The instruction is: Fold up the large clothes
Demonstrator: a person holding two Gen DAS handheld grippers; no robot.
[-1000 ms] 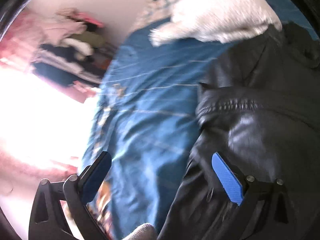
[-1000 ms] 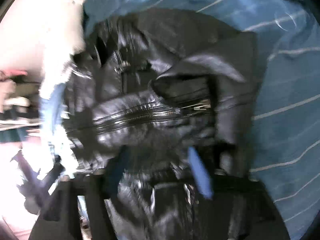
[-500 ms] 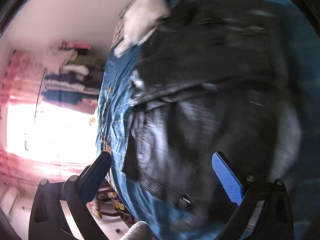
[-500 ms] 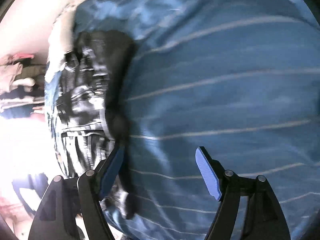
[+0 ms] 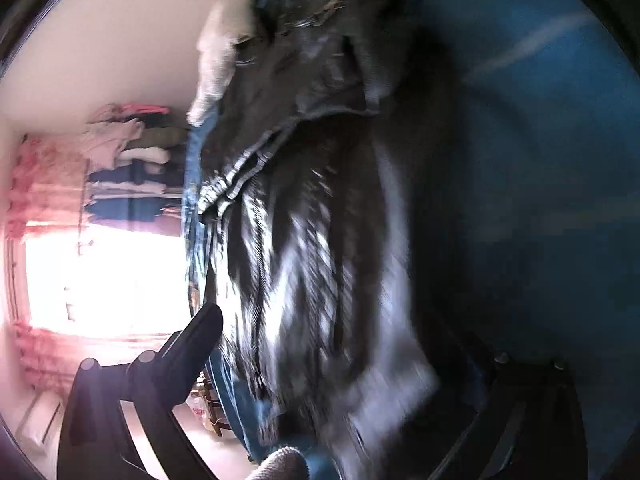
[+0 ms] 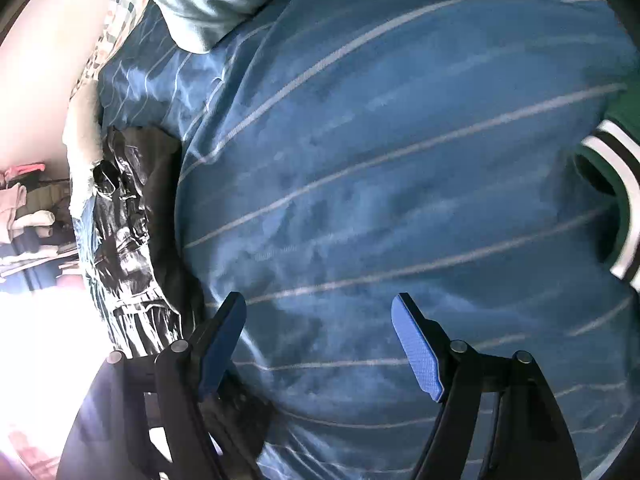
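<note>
A black leather jacket [image 5: 304, 208], blurred by motion, is seen spread on a bed covered by a blue striped bedspread [image 6: 400, 160], filling the middle of the left wrist view and lying at the far left edge of the right wrist view [image 6: 128, 240]. The right tongs [image 6: 320, 340] are held apart over bare bedspread, clear of the jacket, with a green garment with white bands [image 6: 612, 184] at the right edge. Only one finger of the left tongs [image 5: 320, 360] is shown clearly, so their state cannot be told.

Right tongs [image 6: 320, 340] gape wide, holding nothing; left tongs [image 5: 340, 340] likewise spread (right finger shadowed).
</note>
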